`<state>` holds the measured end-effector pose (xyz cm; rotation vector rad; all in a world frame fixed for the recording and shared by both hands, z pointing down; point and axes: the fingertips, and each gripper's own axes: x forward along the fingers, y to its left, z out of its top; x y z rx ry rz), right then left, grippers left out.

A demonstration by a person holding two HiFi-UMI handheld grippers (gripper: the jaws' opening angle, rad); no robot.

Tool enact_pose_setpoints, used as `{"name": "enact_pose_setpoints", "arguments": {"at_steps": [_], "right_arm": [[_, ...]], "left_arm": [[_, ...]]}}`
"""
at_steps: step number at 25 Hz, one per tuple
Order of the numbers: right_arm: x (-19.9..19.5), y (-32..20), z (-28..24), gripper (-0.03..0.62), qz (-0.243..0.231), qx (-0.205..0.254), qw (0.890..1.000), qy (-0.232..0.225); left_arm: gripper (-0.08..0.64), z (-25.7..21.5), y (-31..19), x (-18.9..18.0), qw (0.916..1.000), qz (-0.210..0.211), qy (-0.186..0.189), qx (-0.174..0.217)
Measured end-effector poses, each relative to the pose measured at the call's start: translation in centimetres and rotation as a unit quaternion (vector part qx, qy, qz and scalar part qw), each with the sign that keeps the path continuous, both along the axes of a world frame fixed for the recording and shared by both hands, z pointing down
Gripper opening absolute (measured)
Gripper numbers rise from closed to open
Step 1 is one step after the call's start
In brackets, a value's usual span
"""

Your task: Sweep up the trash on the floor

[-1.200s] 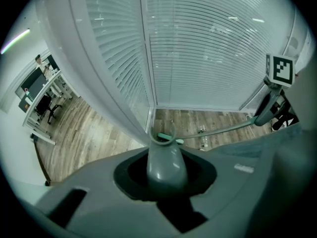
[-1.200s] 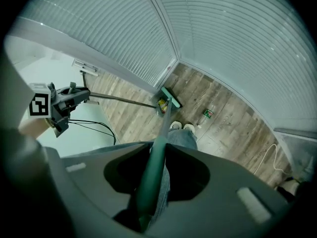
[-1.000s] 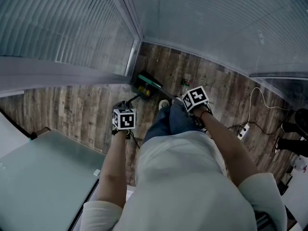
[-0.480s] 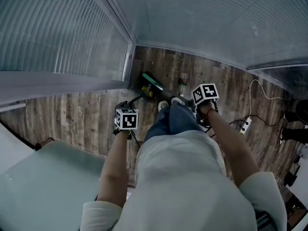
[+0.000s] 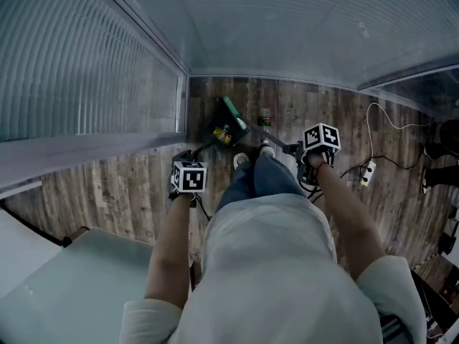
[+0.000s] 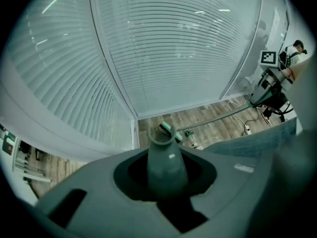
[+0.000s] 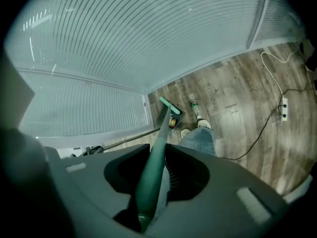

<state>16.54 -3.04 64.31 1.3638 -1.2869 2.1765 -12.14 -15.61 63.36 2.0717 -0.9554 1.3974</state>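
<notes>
The person's trunk and legs (image 5: 262,181) fill the lower middle of the head view and hide the floor under them. Both grippers' fingertips are lost below their marker cubes there. In the left gripper view the dustpan is hidden behind its own handle. What lies in the dustpan (image 5: 217,133) is too small to name beyond a yellowish, can-like shape. The left gripper (image 6: 167,178) is clamped on the grey dustpan handle (image 6: 165,155), whose hollow end points at the camera. The right gripper (image 7: 152,176) is closed round the green broom handle (image 7: 158,145), which runs down to the green broom head (image 5: 233,112). The dark dustpan sits on the wooden floor (image 5: 122,178) just beside that head, close to the corner where the two glass walls (image 5: 86,70) with blinds meet. A small clear bottle (image 7: 194,104) with a green label lies on the boards near the broom head, just ahead of the person's shoes (image 7: 203,124). The walls shut off the left and far sides. To the right the boards run open as far as a white power strip (image 5: 368,174) and its looping cable (image 5: 373,131). A grey flat top (image 5: 50,292) is cut off at the lower left corner.
</notes>
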Motion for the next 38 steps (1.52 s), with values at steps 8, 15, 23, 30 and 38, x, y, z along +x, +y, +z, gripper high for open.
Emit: {"name": "enact_pose_setpoints", "arguments": {"at_steps": [8, 15, 23, 30, 38], "right_arm": [[4.8, 2.0, -1.0, 0.107, 0.132, 0.022, 0.991, -0.015], [9.3, 4.5, -1.4, 0.107, 0.221, 0.036, 0.975, -0.012], [13.6, 7.2, -1.2, 0.107, 0.284, 0.036, 0.958, 0.01], [16.1, 9.3, -0.3, 0.109, 0.27, 0.021, 0.962, 0.039], [16.2, 10.6, 1.6, 0.109, 0.25, -0.009, 0.967, 0.057]], "left_arm": [[0.092, 0.0, -0.7, 4.2, 0.9985, 0.055, -0.001, -0.005], [0.092, 0.5, -0.7, 7.5, 0.9952, 0.097, -0.008, -0.011], [0.092, 1.1, -1.4, 9.4, 0.9899, 0.139, -0.025, -0.018], [0.092, 1.5, -1.6, 10.3, 0.9827, 0.18, -0.037, -0.02], [0.092, 1.7, -1.1, 10.9, 0.9809, 0.188, -0.047, -0.019]]}}
